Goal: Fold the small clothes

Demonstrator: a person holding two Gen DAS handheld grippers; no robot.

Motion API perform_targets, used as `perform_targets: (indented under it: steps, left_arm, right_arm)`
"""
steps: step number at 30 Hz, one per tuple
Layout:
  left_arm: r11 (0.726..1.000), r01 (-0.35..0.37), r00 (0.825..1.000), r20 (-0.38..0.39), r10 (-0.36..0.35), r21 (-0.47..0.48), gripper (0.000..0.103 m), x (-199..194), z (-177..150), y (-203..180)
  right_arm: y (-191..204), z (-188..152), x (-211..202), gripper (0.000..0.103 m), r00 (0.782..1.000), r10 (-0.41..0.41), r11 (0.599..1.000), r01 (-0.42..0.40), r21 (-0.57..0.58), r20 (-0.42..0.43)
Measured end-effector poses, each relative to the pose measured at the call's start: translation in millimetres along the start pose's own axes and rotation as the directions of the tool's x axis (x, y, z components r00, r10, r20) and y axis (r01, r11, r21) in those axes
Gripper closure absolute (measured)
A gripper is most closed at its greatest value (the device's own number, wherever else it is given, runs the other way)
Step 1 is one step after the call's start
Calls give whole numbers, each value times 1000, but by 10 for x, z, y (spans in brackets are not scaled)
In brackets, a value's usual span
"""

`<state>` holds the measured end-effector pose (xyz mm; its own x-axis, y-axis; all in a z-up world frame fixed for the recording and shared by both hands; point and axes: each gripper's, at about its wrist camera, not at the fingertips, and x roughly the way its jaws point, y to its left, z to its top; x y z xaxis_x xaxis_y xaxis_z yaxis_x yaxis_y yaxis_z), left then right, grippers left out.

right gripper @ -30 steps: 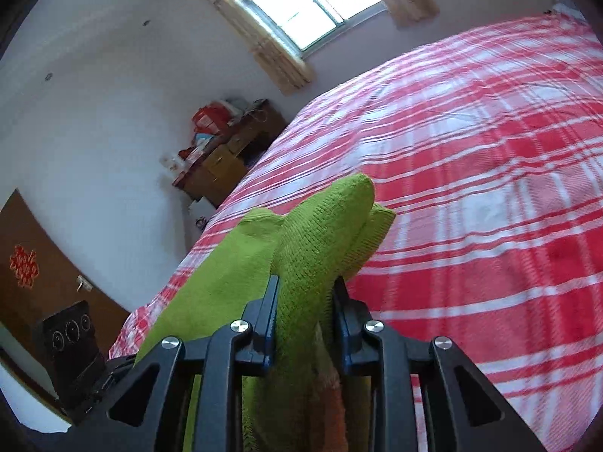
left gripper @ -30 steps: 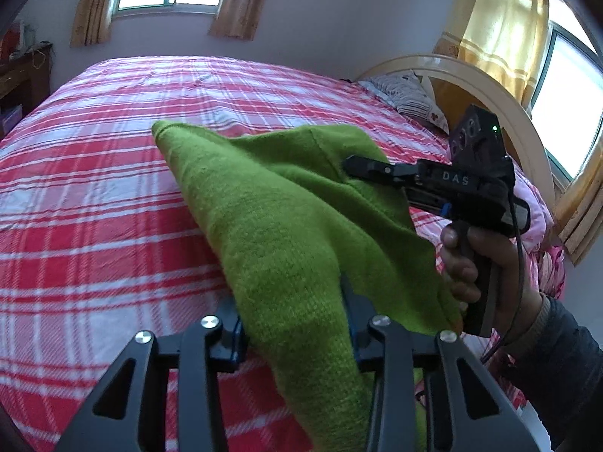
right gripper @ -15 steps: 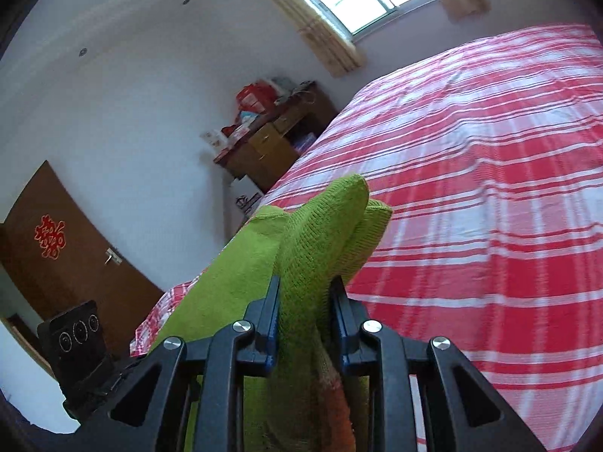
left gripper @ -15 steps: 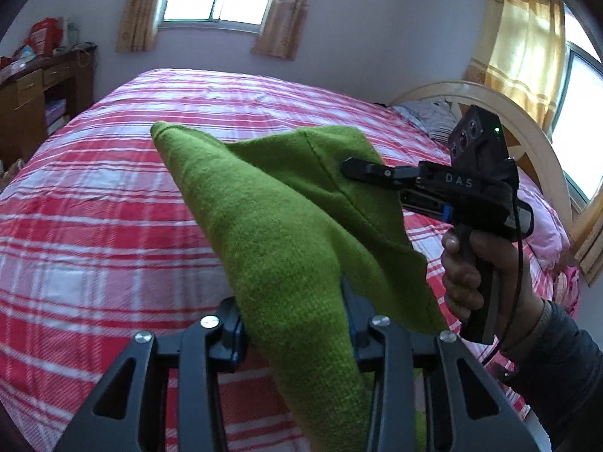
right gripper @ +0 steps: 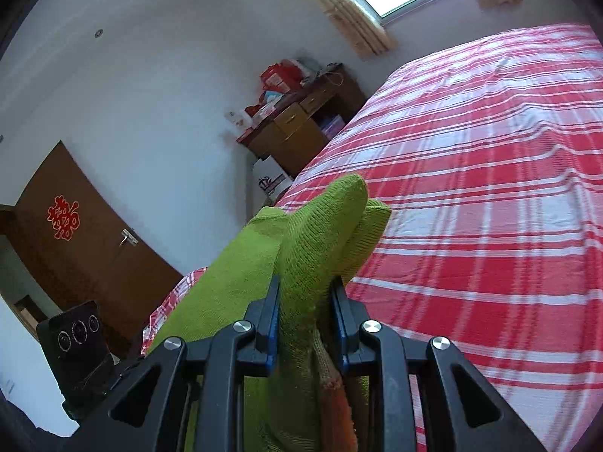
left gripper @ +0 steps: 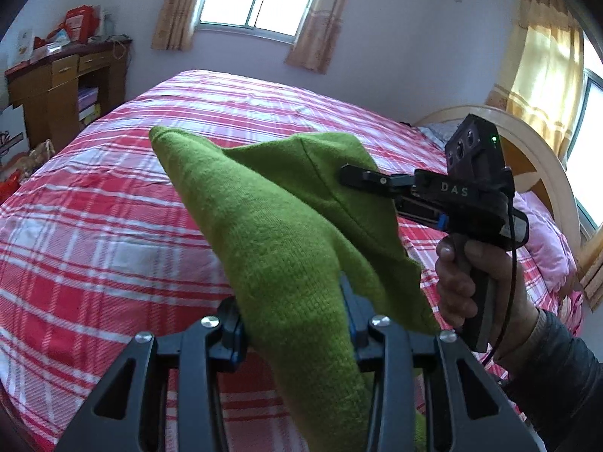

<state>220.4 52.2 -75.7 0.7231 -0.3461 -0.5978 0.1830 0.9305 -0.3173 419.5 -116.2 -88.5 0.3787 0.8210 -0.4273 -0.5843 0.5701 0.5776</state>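
A green knitted garment point(left gripper: 271, 226) hangs in the air above the bed, stretched between both grippers. My left gripper point(left gripper: 294, 320) is shut on one bunched end of it. My right gripper point(right gripper: 305, 309) is shut on the other end, which pokes out past its fingers point(right gripper: 331, 218). In the left wrist view the right gripper point(left gripper: 346, 175) shows from the side, held in a hand, its fingertip pressed into the green cloth. An orange patch of the garment point(right gripper: 339, 406) shows low between the right fingers.
The bed has a red, white and pink plaid cover point(left gripper: 94, 218), also seen in the right wrist view point(right gripper: 490, 207). A curved wooden headboard point(left gripper: 535, 150) and pink pillow point(left gripper: 542, 241) lie right. A cluttered wooden desk point(left gripper: 56, 86) stands left. A brown door point(right gripper: 75, 241) is behind.
Both grippers have risen with the garment, so more of the room, desk and door shows. The garment is lifted higher off the bed. Both grips are unchanged.
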Motion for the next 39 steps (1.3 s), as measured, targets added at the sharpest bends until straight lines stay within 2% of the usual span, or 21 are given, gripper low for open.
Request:
perform_targets:
  steps: [23,30,39]
  left_arm:
    - [992,-86,994,63,92,-93,63,-414,-84,639]
    - [986,-124,989,61,131,-111,63,-496,-149,825]
    - [981,-134,989,37,141,-138,63,-493,-234,979]
  right_arm:
    - [554,30,922,80,990,104,993,-109,-50,-99]
    - [690,-3,1219,80,982,126,988,-137,-66,-141]
    - [675,-77,1431,80,976,131,988,-142,-53,-175]
